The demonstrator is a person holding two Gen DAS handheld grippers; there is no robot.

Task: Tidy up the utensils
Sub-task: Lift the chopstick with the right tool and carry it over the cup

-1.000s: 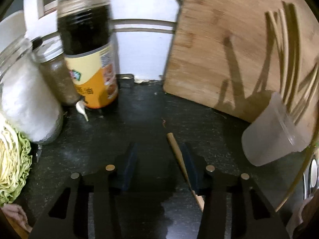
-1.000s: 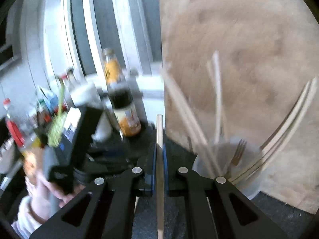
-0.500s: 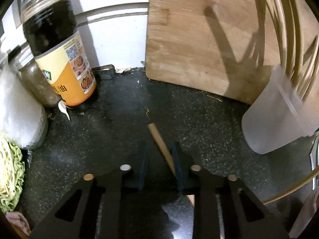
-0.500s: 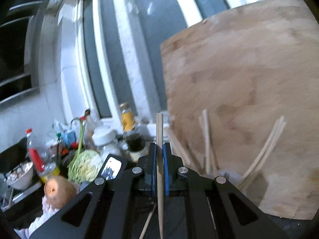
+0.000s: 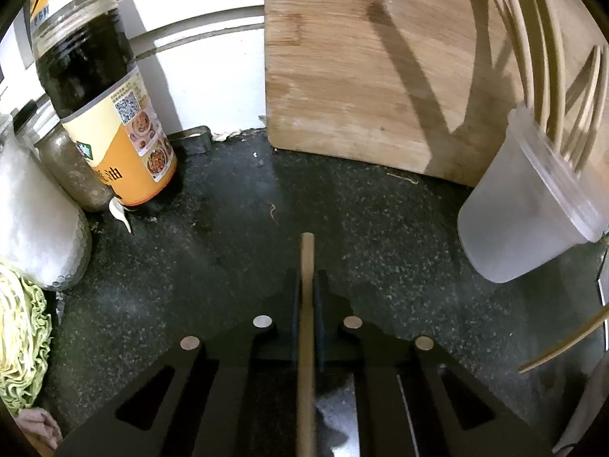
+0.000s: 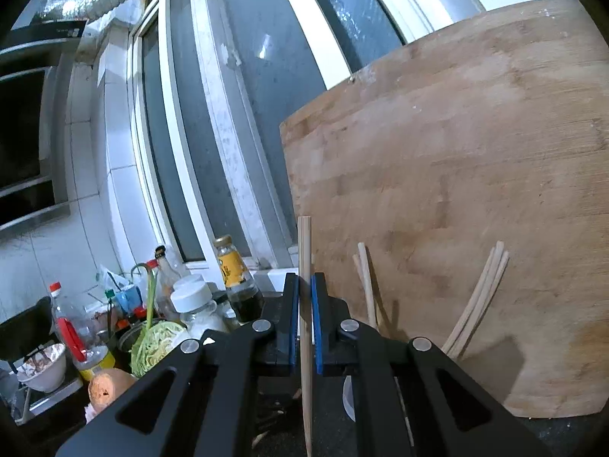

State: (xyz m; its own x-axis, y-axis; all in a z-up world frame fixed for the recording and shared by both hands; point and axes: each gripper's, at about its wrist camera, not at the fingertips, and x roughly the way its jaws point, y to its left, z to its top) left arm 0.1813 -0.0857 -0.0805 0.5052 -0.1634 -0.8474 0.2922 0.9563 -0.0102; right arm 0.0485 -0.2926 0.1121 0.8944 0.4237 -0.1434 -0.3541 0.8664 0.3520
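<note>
My left gripper (image 5: 306, 285) is shut on a wooden chopstick (image 5: 306, 262) low over the dark counter, its blunt end pointing forward. A frosted plastic cup (image 5: 525, 209) holding several chopsticks (image 5: 540, 57) stands to the right of it. My right gripper (image 6: 303, 289) is shut on another wooden chopstick (image 6: 304, 251), held raised and upright, with the tops of the cup's chopsticks (image 6: 475, 304) below and to the right; the cup itself is hidden behind the gripper in that view.
A wooden cutting board (image 5: 380, 57) leans against the window behind the cup. A soy sauce bottle (image 5: 102, 87), jars (image 5: 34, 209) and cabbage (image 5: 19, 335) crowd the left. The right wrist view shows more bottles (image 6: 236, 278) and a bowl (image 6: 42, 365) at far left.
My left gripper has closed on the chopstick that lay between its open fingers. My right gripper has risen with its chopstick, from beside the cup to above it.
</note>
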